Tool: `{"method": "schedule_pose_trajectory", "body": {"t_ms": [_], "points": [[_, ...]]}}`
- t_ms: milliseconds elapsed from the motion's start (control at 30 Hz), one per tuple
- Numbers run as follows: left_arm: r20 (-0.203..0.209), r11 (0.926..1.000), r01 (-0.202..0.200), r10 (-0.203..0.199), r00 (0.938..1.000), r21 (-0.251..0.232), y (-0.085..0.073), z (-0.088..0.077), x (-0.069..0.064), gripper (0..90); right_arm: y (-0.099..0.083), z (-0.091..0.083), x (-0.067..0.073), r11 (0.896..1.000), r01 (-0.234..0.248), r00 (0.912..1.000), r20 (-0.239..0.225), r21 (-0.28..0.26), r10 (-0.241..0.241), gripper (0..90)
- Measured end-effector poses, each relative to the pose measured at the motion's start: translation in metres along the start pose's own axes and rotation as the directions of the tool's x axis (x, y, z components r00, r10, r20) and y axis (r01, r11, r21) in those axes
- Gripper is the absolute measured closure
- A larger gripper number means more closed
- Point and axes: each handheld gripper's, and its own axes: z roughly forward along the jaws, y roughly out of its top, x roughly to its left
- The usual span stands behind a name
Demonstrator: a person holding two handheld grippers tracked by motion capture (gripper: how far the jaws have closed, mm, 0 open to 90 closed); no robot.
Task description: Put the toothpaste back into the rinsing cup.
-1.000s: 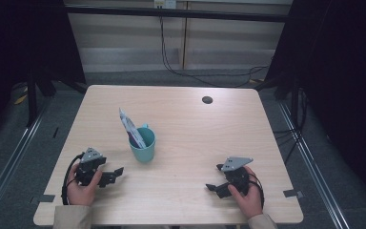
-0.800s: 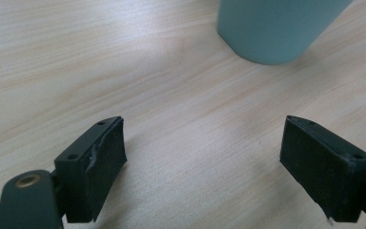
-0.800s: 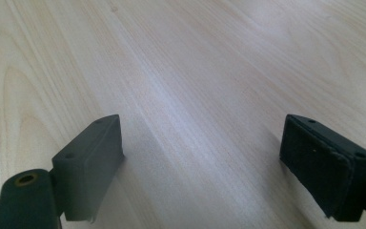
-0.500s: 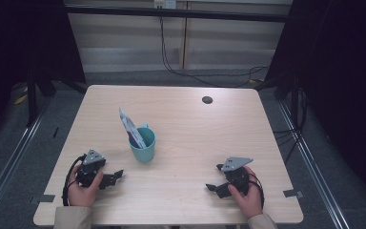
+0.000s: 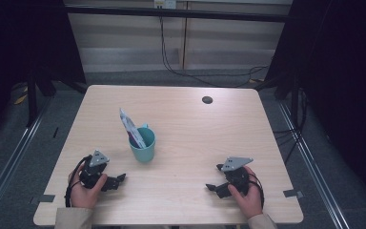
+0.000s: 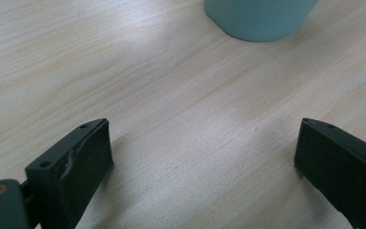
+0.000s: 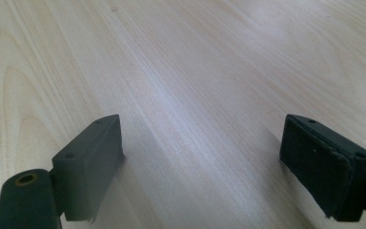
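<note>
A teal cup (image 5: pixel 142 144) stands upright left of the table's middle, with a white and purple packet (image 5: pixel 131 127) leaning out of it to the upper left. My left gripper (image 5: pixel 119 180) rests on the wood near the front left, a little below and left of the cup. Its jaws have just been opening and stand wide apart with only bare wood between them; the cup's base (image 6: pixel 259 19) is at the top of the left gripper view. Near the front right, my right gripper (image 5: pixel 211 187) lies on the table, open, with nothing between its fingers (image 7: pixel 93 157).
The light wooden table (image 5: pixel 195 138) has a small dark round hole (image 5: pixel 207 99) at its back right. Tape marks (image 5: pixel 290 193) sit at the front corners. Dark floor, rails and cables surround the table.
</note>
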Motion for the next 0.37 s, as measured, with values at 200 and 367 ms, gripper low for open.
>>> {"method": "schedule_pose_trajectory", "body": {"t_ms": [200, 367], "points": [[0.000, 1.0000, -0.004, 0.004, 1.0000, 0.001, 0.0001, 0.0000, 0.0001, 4.5, 0.0000, 0.0000, 0.0000, 1.000, 0.000, 1.0000, 0.000, 0.000, 0.000, 13.9], [0.000, 1.0000, -0.005, 0.005, 1.0000, 0.001, 0.0001, 0.0000, 0.0001, 4.4, 0.0000, 0.0000, 0.0000, 1.000, 0.000, 1.0000, 0.000, 0.000, 0.000, 13.9]]}}
